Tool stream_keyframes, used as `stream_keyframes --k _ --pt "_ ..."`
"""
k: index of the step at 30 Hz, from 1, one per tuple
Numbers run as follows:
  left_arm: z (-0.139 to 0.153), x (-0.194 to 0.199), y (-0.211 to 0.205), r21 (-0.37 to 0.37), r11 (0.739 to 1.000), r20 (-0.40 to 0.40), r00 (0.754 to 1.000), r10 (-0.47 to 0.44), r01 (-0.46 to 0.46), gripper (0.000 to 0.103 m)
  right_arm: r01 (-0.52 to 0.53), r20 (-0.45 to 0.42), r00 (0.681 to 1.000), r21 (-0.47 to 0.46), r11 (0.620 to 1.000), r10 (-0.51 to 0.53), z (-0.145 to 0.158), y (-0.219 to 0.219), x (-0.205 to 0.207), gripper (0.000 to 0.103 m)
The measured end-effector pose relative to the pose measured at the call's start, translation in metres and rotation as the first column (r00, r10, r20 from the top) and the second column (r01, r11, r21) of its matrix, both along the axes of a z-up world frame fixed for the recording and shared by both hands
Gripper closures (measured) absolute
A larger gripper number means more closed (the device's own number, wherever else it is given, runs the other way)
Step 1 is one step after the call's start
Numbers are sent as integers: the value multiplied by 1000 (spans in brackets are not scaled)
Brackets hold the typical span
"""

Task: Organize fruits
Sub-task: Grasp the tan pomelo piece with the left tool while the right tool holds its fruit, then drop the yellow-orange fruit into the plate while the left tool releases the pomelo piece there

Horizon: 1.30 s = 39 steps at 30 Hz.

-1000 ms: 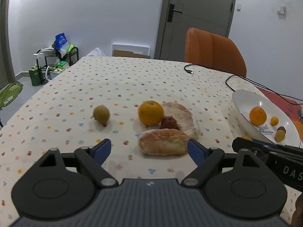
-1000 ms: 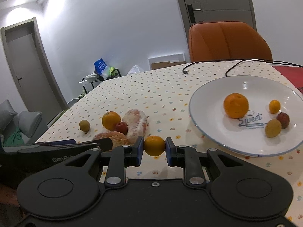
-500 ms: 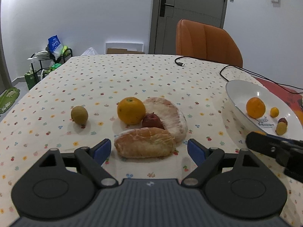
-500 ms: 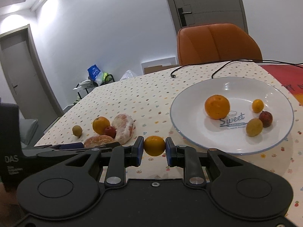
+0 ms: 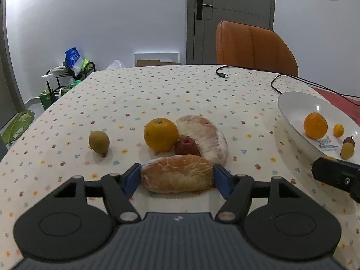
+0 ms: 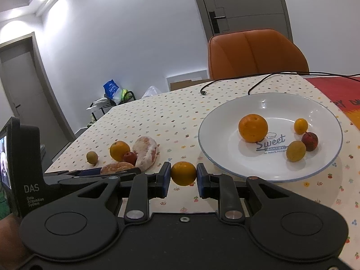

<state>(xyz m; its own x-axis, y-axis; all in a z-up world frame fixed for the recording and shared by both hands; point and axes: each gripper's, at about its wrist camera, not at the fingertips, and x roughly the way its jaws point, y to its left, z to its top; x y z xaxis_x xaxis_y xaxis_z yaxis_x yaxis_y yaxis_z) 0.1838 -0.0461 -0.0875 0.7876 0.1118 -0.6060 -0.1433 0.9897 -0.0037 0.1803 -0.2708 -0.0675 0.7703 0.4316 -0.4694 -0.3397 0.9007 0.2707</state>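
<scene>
My left gripper (image 5: 177, 174) is shut on the near peeled pomelo piece (image 5: 177, 175), a blue pad against each end; the piece lies on the dotted tablecloth. Behind it sit a second pomelo piece (image 5: 202, 135), a small red apple (image 5: 186, 148), an orange (image 5: 160, 134) and a kiwi (image 5: 99, 141). My right gripper (image 6: 183, 175) is shut on a small orange (image 6: 183, 173), held just above the cloth in front of the white plate (image 6: 202, 139). The plate holds an orange (image 6: 253, 128), a small orange (image 6: 300, 126), a red fruit (image 6: 309, 141) and a yellow-green fruit (image 6: 295, 151).
A black cable (image 5: 225, 73) lies across the far side of the table. An orange chair (image 5: 254, 47) stands behind the table, before a grey door. A red mat (image 6: 333, 92) lies right of the plate. A cluttered rack (image 5: 67, 72) stands on the floor at the left.
My left gripper came forward and its fingers closed from wide apart onto the ends of the near pomelo piece. My right gripper drifted toward the plate, still holding the small orange.
</scene>
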Motion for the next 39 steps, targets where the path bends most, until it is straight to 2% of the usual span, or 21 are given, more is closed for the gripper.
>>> stream_keyframes --k 5,19,39 --pt "4 -6 4 -18 1000 -3 1000 7 -7 37 2 9 1000 2 1000 -2 3 -1 -3 80" --pt "30 -22 -2 -44 998 93 995 -38 42 37 50 38 998 15 999 -50 11 -16 -6 80" --pt "45 -11 -50 -26 988 146 979 -145 150 37 179 30 983 33 983 -180 3 -63 0 80"
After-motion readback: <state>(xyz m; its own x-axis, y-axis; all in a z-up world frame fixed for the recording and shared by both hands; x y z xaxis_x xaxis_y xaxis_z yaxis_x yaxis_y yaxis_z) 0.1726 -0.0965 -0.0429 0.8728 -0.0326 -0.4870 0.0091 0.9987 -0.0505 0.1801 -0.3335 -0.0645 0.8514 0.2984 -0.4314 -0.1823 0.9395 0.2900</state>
